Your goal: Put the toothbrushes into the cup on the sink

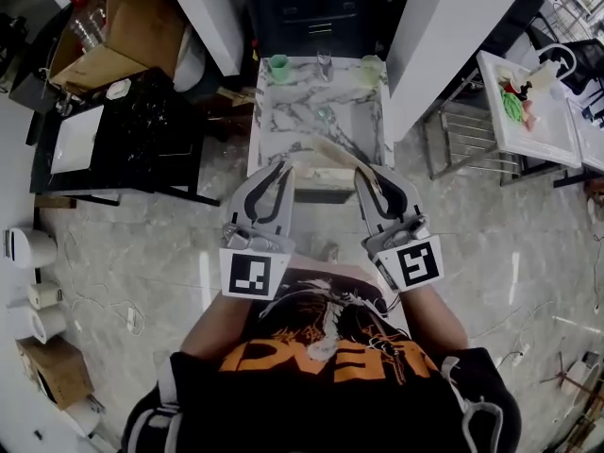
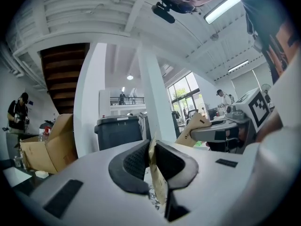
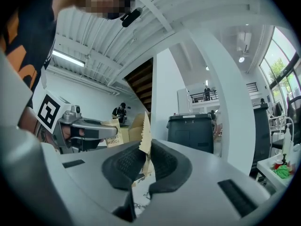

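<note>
A brown paper toothbrush packet (image 1: pixel 326 156) stretches between my two grippers, held up in front of the marble sink counter (image 1: pixel 283 130). My left gripper (image 1: pixel 288 165) is shut on the packet's left end, where the paper (image 2: pixel 158 182) is pinched between the black pads. My right gripper (image 1: pixel 360 172) is shut on the right end, with the serrated paper edge (image 3: pixel 145 134) sticking up between its pads. Each gripper view shows the other gripper (image 2: pixel 221 132) (image 3: pixel 87 131) holding the packet. A green cup (image 1: pixel 279 67) stands at the counter's far left, a paler cup (image 1: pixel 371 69) at the far right.
A glass (image 1: pixel 325 63) stands between the cups. A black table (image 1: pixel 132 130) and a cardboard box (image 1: pixel 113 36) are to the left. A white table (image 1: pixel 557 144) with green items stands at right. White pillars (image 1: pixel 444 36) flank the counter. Paper rolls (image 1: pixel 38 295) lie on the floor.
</note>
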Available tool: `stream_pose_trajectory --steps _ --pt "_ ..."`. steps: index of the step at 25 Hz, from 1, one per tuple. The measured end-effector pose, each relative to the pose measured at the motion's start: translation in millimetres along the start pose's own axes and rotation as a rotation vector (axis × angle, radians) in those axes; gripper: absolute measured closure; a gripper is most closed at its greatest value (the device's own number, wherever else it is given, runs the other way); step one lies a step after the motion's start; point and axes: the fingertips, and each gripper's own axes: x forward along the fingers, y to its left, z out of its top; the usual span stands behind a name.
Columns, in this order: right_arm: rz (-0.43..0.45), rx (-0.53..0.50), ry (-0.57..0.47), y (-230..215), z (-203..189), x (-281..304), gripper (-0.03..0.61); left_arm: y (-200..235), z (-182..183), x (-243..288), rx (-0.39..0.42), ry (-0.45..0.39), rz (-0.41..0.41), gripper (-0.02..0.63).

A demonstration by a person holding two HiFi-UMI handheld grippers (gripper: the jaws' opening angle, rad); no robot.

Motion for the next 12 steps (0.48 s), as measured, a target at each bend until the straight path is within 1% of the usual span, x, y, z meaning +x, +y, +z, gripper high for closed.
stream_pose_trajectory --steps 2,3,4,7,8,9,12 --pt "-0.014 0.006 0.015 -15.3 -4.4 6.5 0.535 5.8 -3.4 14.6 -0.011 0.010 -0.001 0.563" --pt "-0.023 0.009 0.021 -23.4 -6.6 11.3 0.535 9.3 -5.3 23.2 -0.002 0.016 -0.004 0.563" --pt "-0.033 0.014 0.023 -31.3 -8.3 17.4 0.535 13.0 -7.6 32.9 0.028 0.024 -0.011 0.563" --pt "-0.062 0.033 0.009 -46.8 -8.9 39.2 0.535 22.7 -15.3 62.8 0.212 0.050 -0.052 0.563" --pt "-0.066 0.030 0.019 -50.2 -11.7 45.9 0.535 26.1 -17.3 72.9 0.241 0.048 -0.061 0.563" --pt "-0.068 0.023 0.035 -53.9 -15.4 52.6 0.535 30.2 -19.6 83.0 0.245 0.046 -0.069 0.563" --pt "-0.087 0.020 0.051 -67.6 -16.5 78.2 0.535 45.7 -25.2 110.8 0.207 0.042 -0.100 0.563"
